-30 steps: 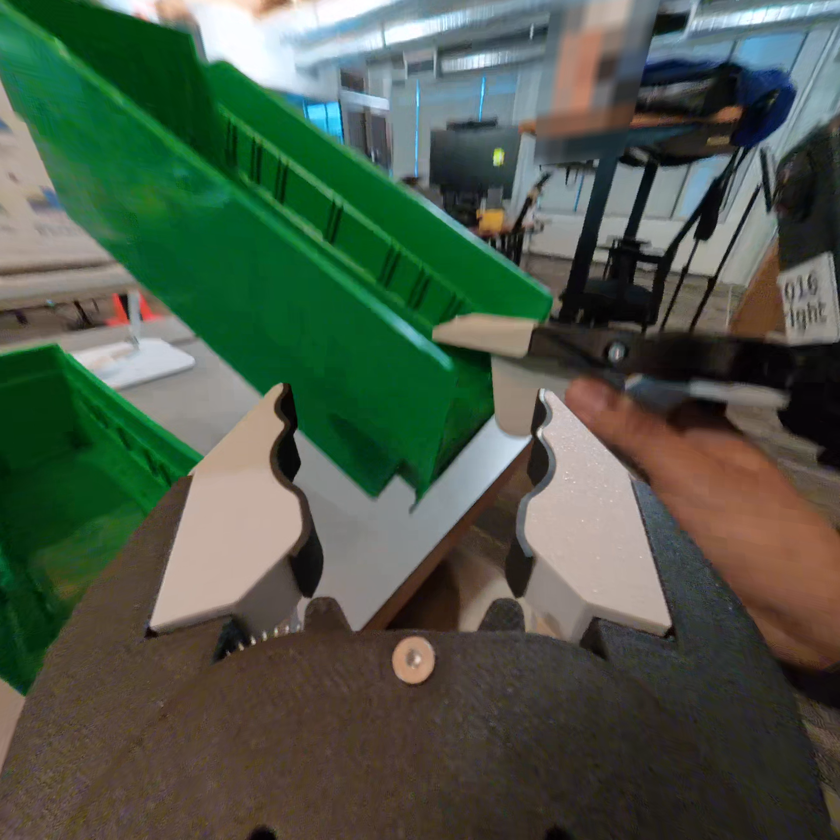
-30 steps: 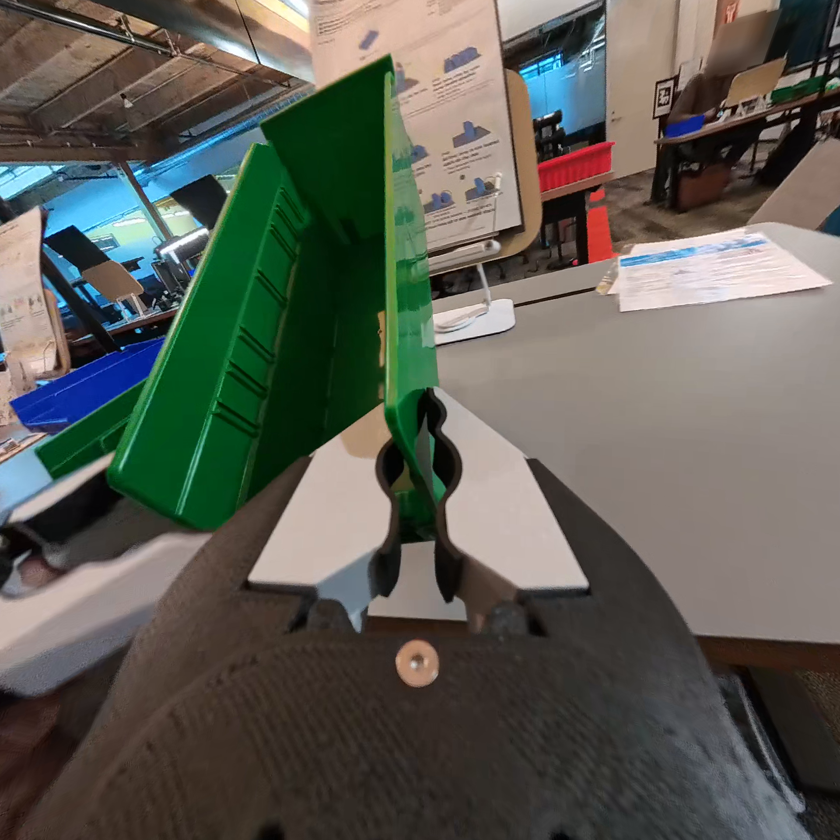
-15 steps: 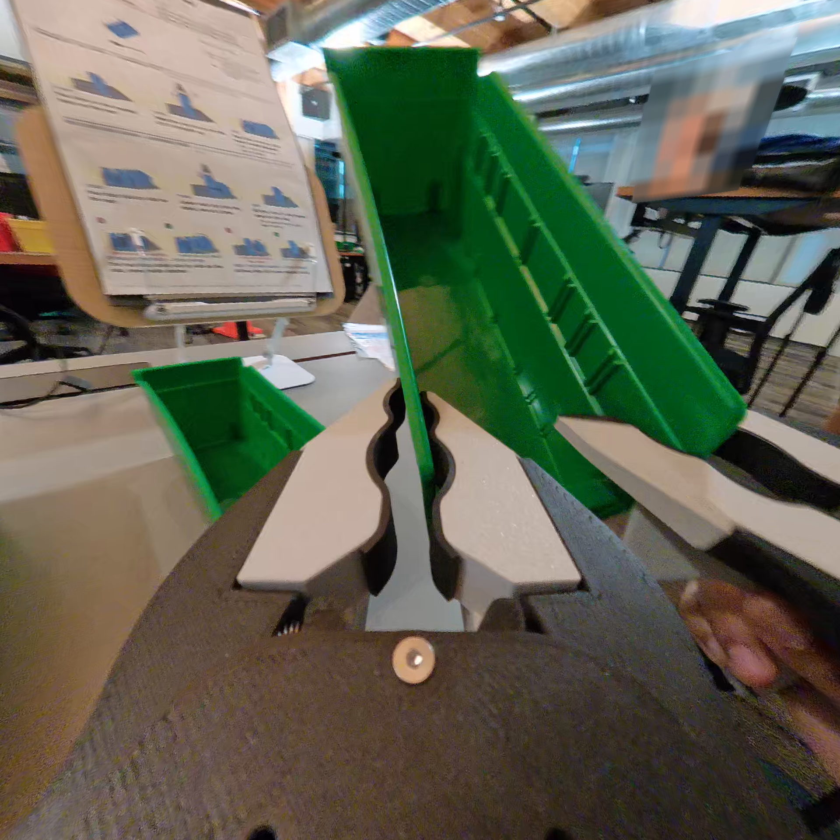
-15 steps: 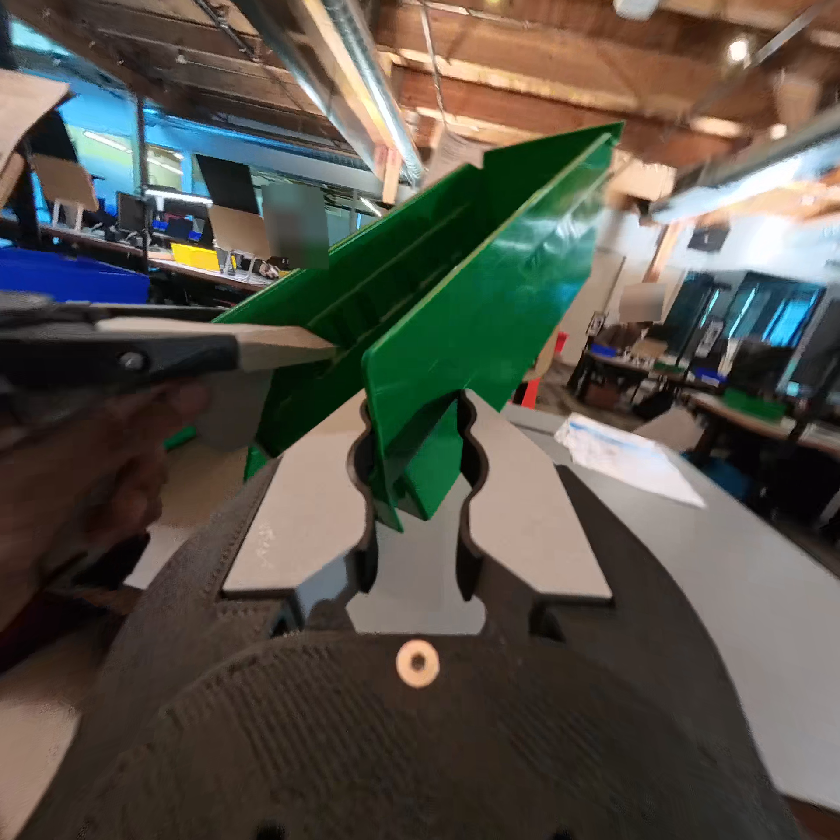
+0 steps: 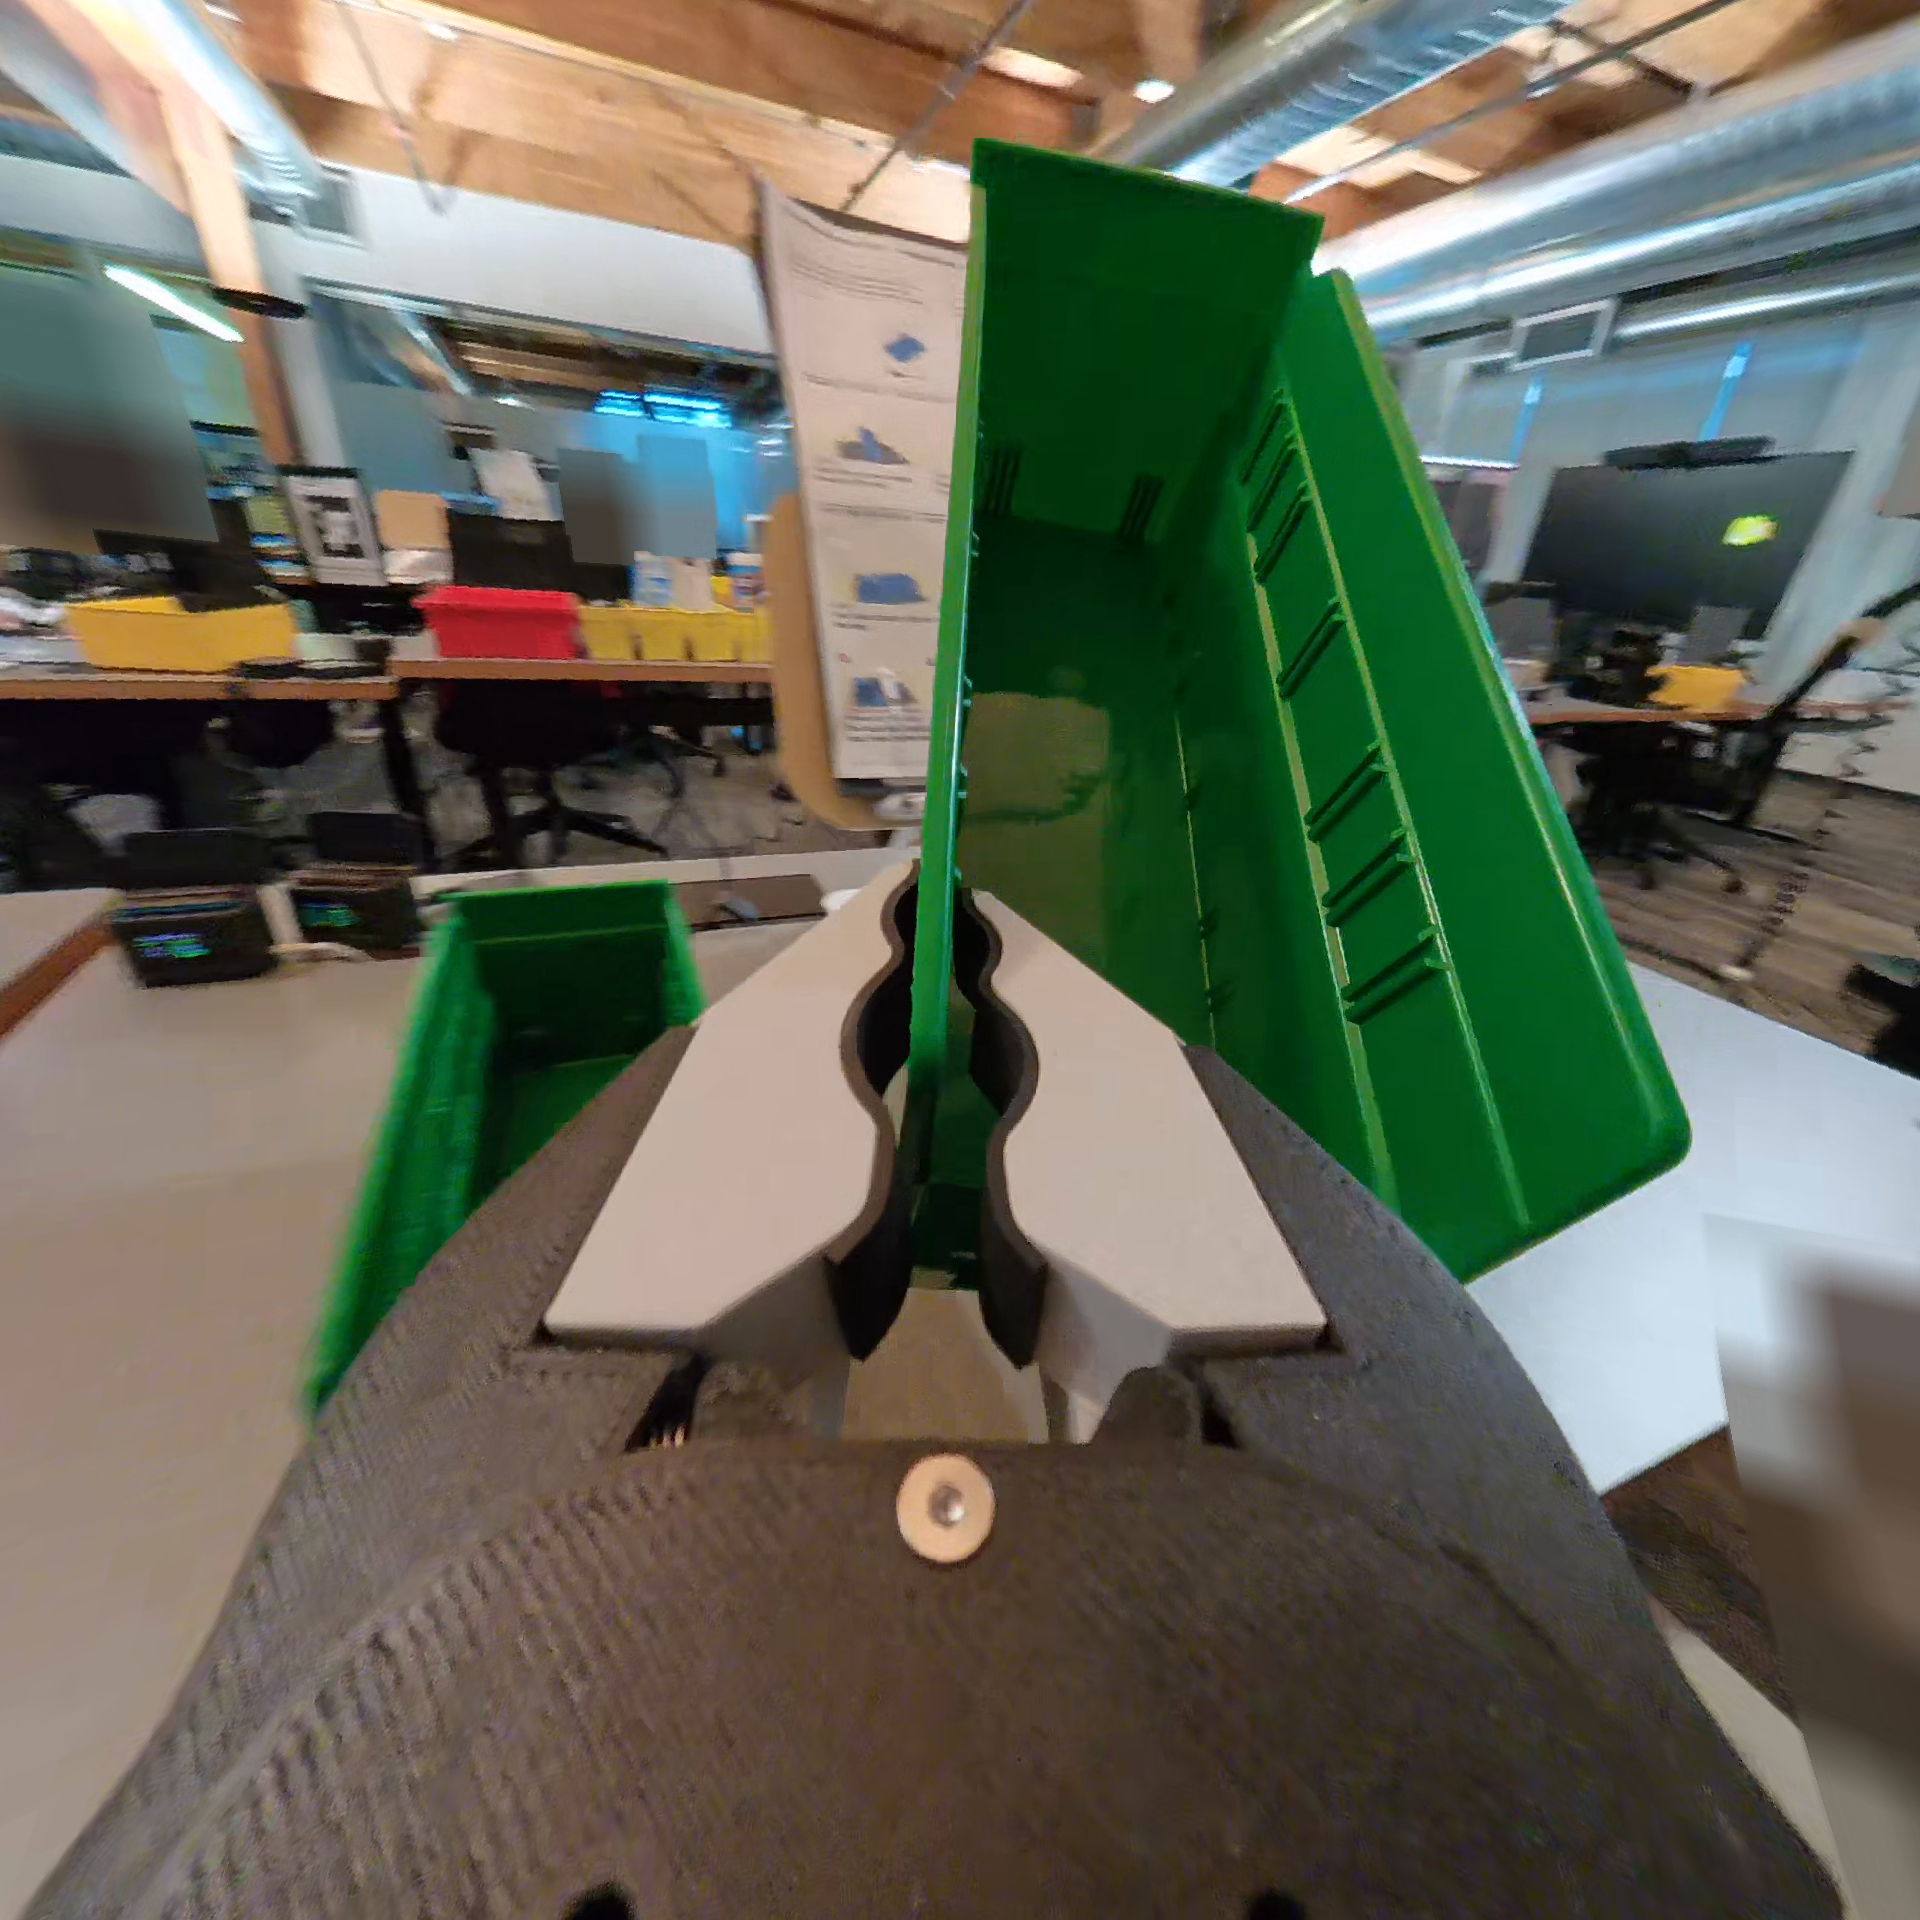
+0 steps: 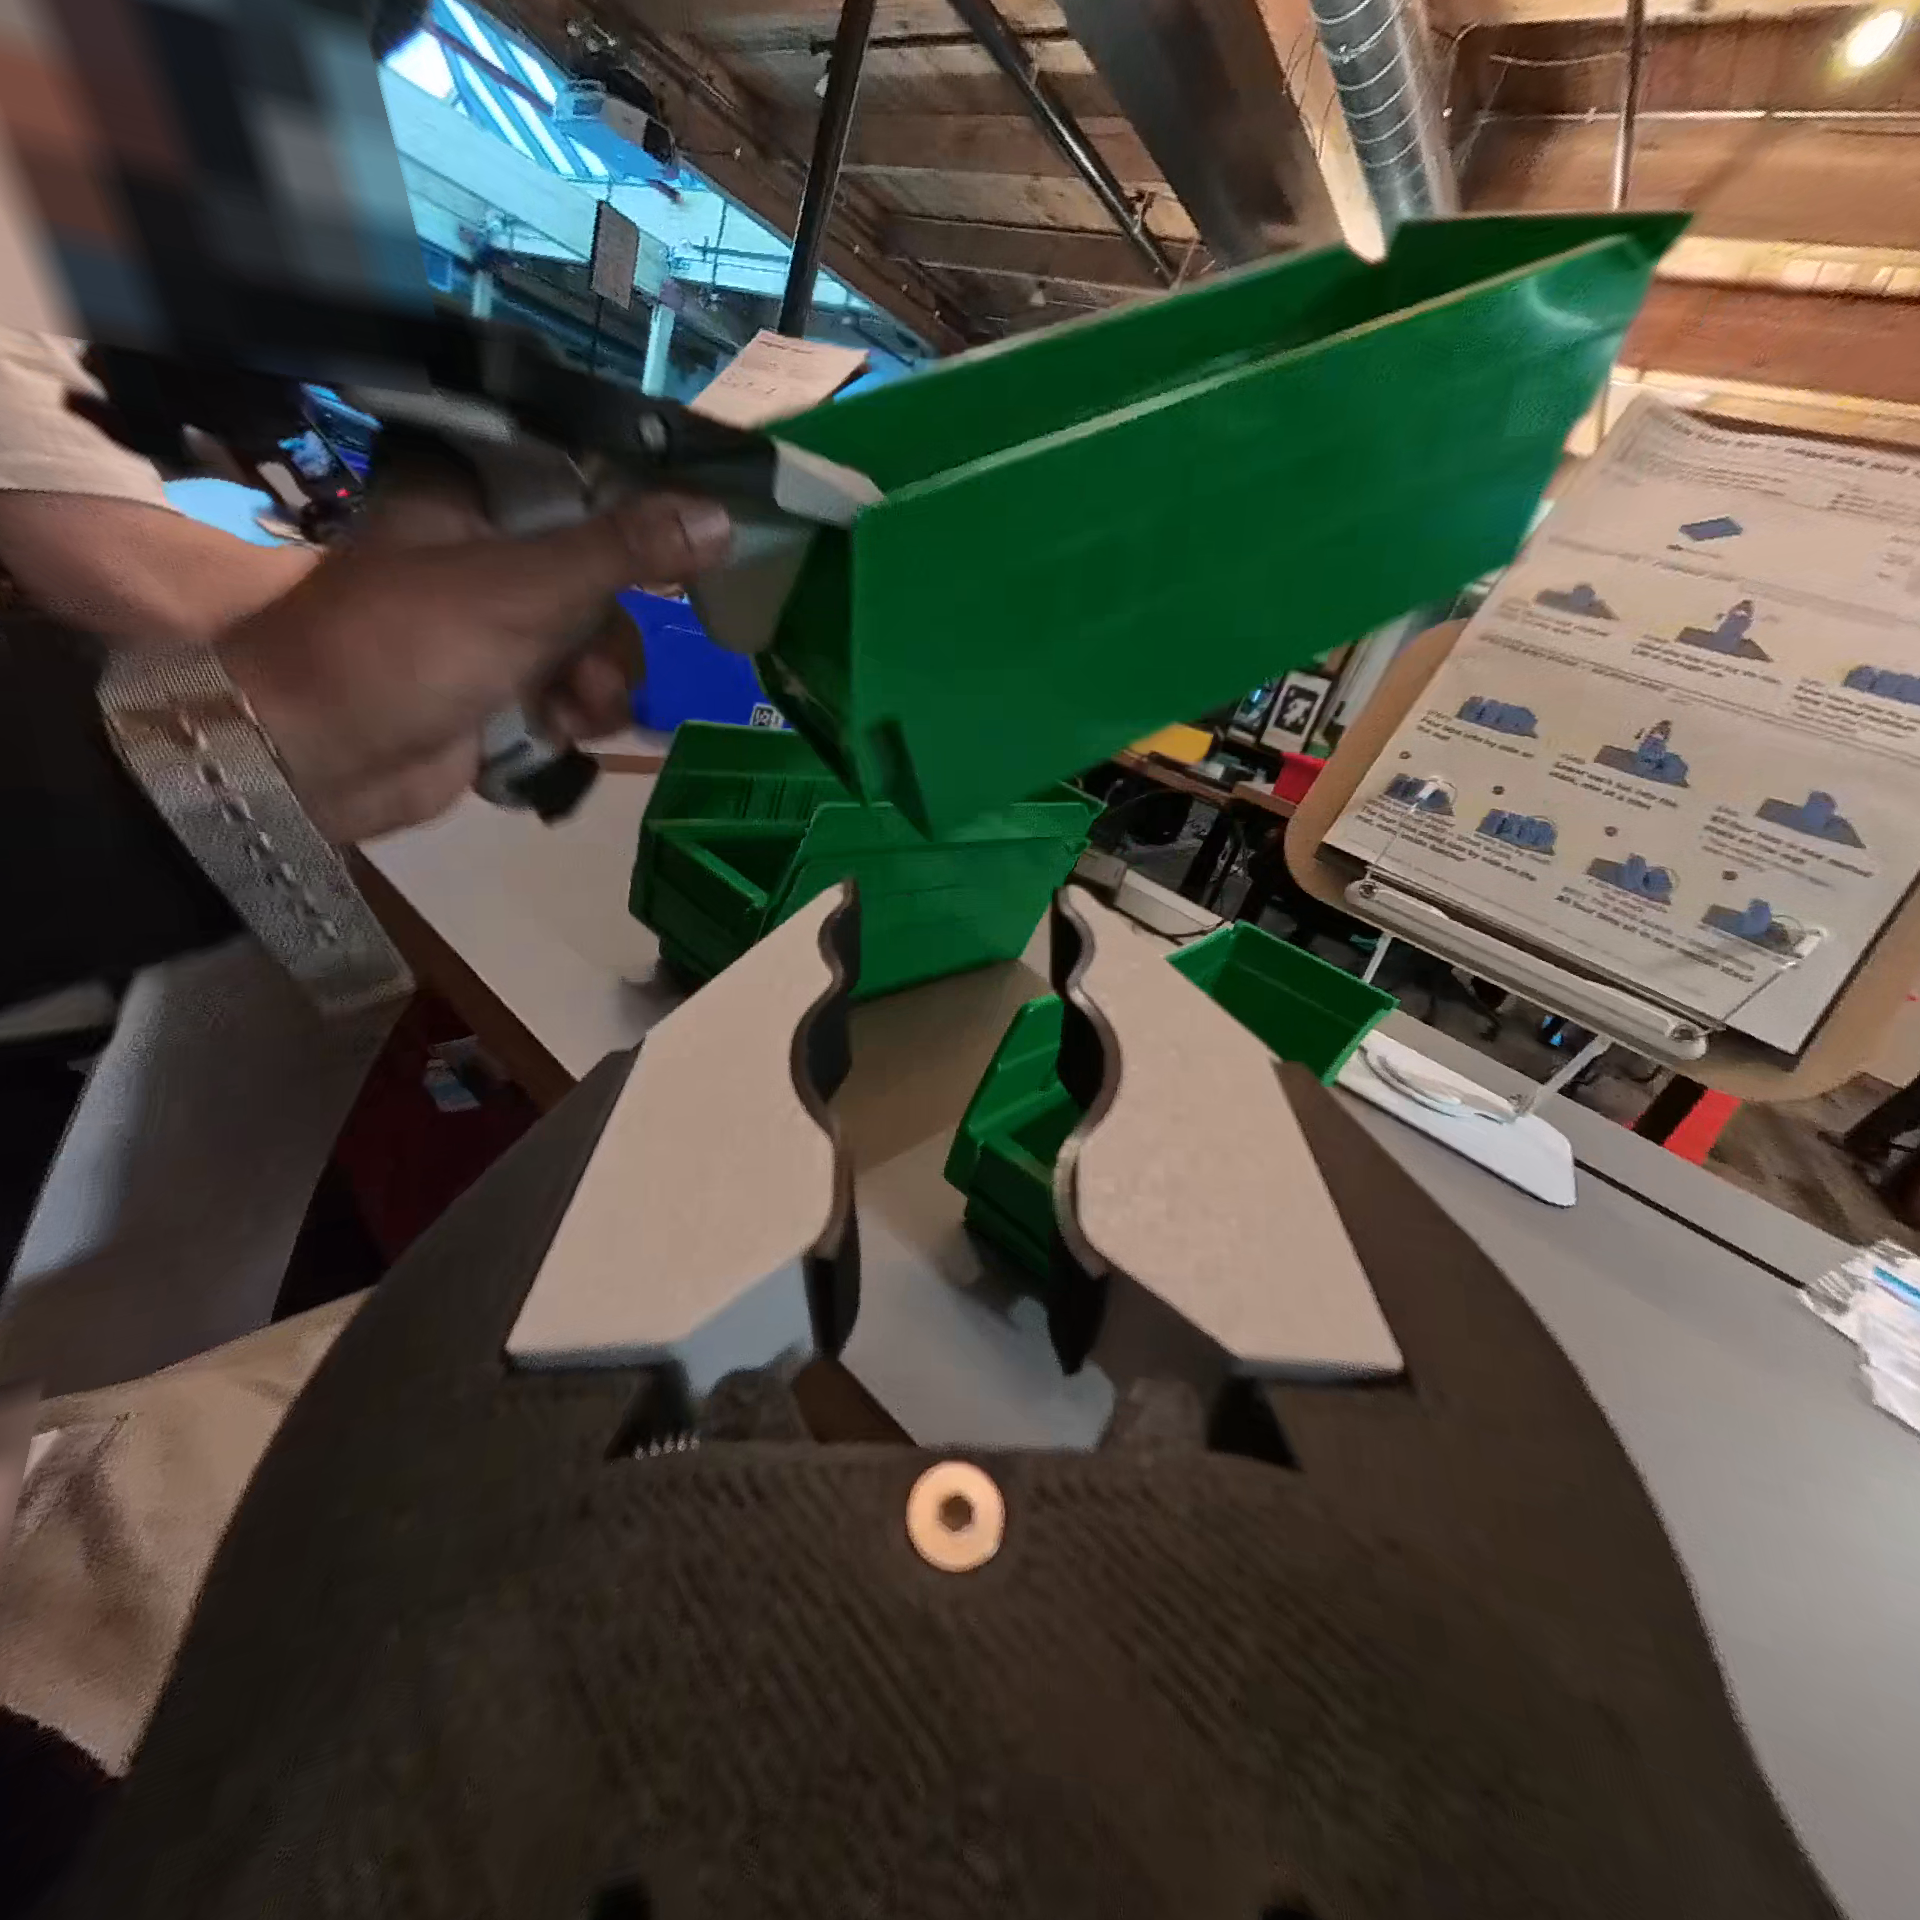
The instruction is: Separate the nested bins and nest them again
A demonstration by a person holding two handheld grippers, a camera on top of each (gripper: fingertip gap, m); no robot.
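Open-plan workshop, exposed timber ceiling and ducts, grey table (image 5: 156, 1143) in the foreground, benches behind with yellow bins (image 5: 182, 632) and a red bin (image 5: 497, 621). Left gripper (image 5: 940, 914) is clamped on the side wall of a long green bin (image 5: 1351, 831), wall edge pinched between both pads, bin lifted clear of the table and tilted steeply, open side toward the left wrist camera, ribbed inner wall visible. From the right wrist view the same long green bin (image 6: 1195, 520) hangs in the air with its far end raised, left gripper (image 6: 790, 499) biting the low near end, a person's hand (image 6: 447, 644) on the handle. Right gripper (image 6: 951, 914) is empty, jaws apart with a clear gap, not touching anything, sitting below and in front of the lifted bin. On the table under the lifted bin: a stack of green bins (image 6: 831, 862), apparently nested, count unclear. Nearer the right gripper's right finger: two small green bins (image 6: 1288, 997), touching or just beside each other, partly hidden by the finger. Left wrist view shows another green bin (image 5: 540, 997) upright on the table, left of the fingers, open top. Instruction sheet on a clipboard stand (image 6: 1662, 748) stands at the table's far side, white base (image 6: 1475, 1132) on the surface; loose papers (image 6: 1870, 1320) at the right edge.
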